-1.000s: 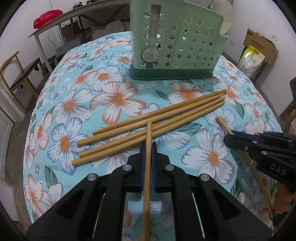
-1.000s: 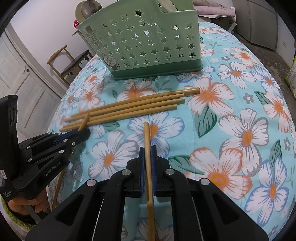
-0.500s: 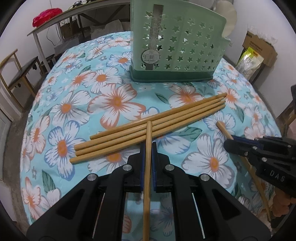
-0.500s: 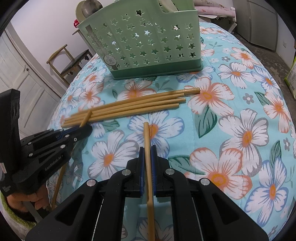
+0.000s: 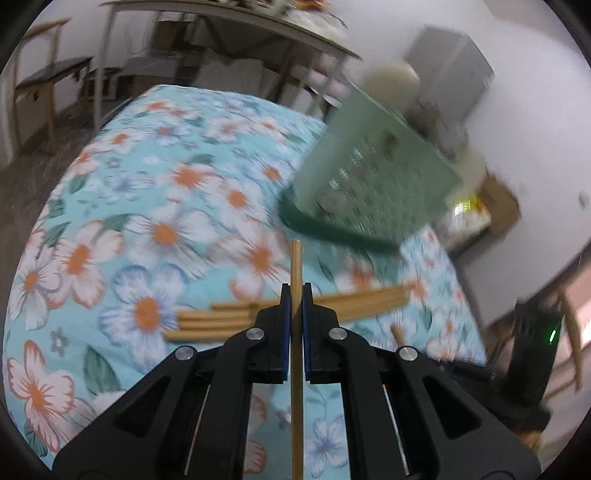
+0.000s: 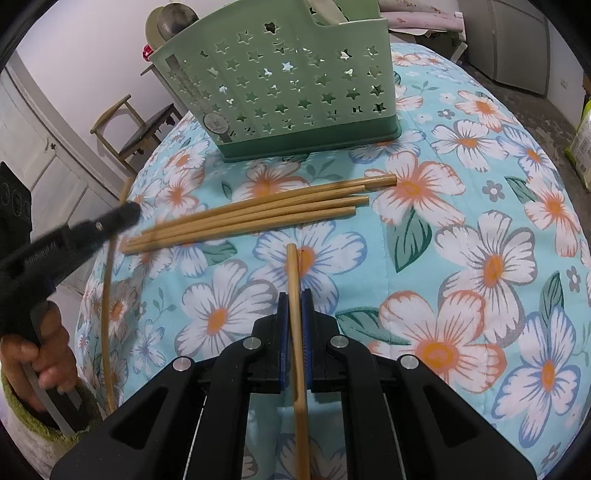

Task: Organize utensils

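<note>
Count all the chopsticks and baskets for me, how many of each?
Chopsticks lying on the tablecloth: 4
Chopstick in the left gripper: 1
Chopstick in the right gripper: 1
Green basket: 1
Total: 7

a turquoise floral cloth [image 6: 461, 229] covers the desk. at far left stands a wooden chair [image 6: 142, 123] with a dark seat, beside white panelled doors [image 6: 35, 147]. a grey cabinet [image 6: 517, 40] stands far right. in the blurred left wrist view, a long table [image 5: 229, 22] stands far behind.
</note>
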